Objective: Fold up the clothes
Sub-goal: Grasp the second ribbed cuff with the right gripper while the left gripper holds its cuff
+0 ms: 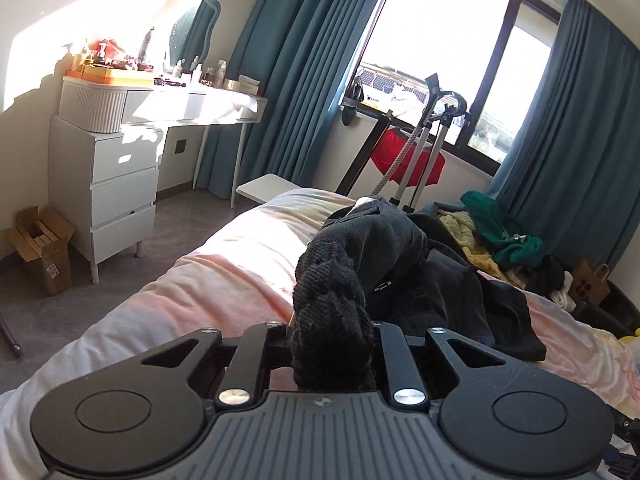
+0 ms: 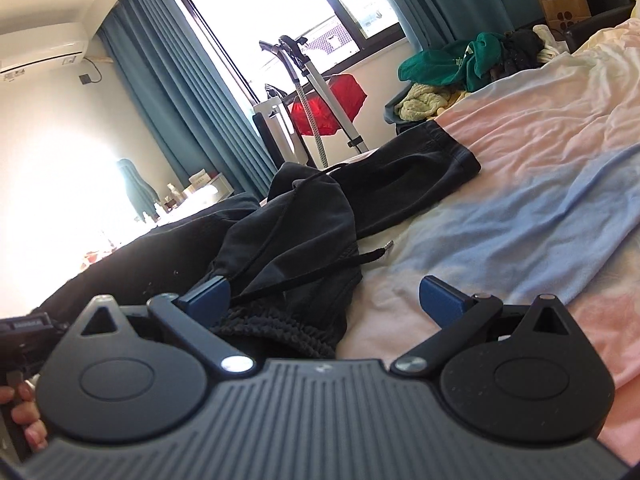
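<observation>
A black hooded garment [image 1: 404, 264] lies bunched on the bed with the pink and blue sheet [image 1: 224, 276]. My left gripper [image 1: 332, 340] is shut on its ribbed knit edge, which fills the space between the jaws and hides the fingertips. In the right wrist view the same garment [image 2: 296, 224] spreads across the sheet [image 2: 540, 184], with a drawstring [image 2: 372, 256] trailing out. My right gripper [image 2: 324, 292] is open, low over the garment, with its left blue pad [image 2: 208, 292] touching the fabric and its right pad [image 2: 440, 292] over bare sheet.
A heap of green, yellow and dark clothes [image 1: 492, 232] lies at the far side of the bed, also in the right wrist view [image 2: 460, 64]. A garment steamer stand [image 1: 420, 140] with red cloth stands by the window. A white dresser [image 1: 108, 168] and a cardboard box [image 1: 40, 248] stand left.
</observation>
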A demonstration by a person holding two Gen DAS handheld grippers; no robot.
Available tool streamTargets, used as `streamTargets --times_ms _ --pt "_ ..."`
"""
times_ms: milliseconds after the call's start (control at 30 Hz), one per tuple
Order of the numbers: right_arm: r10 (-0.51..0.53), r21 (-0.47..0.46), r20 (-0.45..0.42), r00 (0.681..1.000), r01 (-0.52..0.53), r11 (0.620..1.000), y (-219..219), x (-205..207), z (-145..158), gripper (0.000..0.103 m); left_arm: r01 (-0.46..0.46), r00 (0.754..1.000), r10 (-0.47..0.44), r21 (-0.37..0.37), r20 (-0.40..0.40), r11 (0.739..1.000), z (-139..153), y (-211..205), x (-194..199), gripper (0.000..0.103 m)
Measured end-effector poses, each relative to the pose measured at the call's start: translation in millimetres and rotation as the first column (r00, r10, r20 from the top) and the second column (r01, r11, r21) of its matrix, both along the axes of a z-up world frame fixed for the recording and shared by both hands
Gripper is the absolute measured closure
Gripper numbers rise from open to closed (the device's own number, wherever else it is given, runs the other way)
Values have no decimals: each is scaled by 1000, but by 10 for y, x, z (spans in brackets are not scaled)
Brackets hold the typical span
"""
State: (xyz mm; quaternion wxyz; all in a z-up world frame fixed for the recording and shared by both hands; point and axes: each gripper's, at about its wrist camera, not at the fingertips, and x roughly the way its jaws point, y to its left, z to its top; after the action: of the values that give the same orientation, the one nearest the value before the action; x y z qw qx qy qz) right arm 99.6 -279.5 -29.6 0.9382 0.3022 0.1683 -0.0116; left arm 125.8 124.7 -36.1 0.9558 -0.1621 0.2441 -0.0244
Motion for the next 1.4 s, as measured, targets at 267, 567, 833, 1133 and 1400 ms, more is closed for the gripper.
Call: streamTargets --times_ms 267,567,833,1133,1400 --pt "76 153 -72 995 -64 986 -88 280 -340 0 -44 995 44 1 -94 999 -516 277 254 83" --pt "184 101 -136 973 -172 980 151 853 -713 11 -32 995 30 -17 -95 999 -585 225 413 82" --pt "245 127 -99 964 -232 964 291 870 -644 36 -24 995 24 0 -99 1000 -589 167 510 81" --pt "217 151 -122 969 -198 969 129 788 -552 100 13 994 -12 15 -111 1000 -544 166 456 78" --pt "268 212 -102 958 -242 947 120 613 -448 99 16 993 -13 29 -114 999 -467 181 335 73"
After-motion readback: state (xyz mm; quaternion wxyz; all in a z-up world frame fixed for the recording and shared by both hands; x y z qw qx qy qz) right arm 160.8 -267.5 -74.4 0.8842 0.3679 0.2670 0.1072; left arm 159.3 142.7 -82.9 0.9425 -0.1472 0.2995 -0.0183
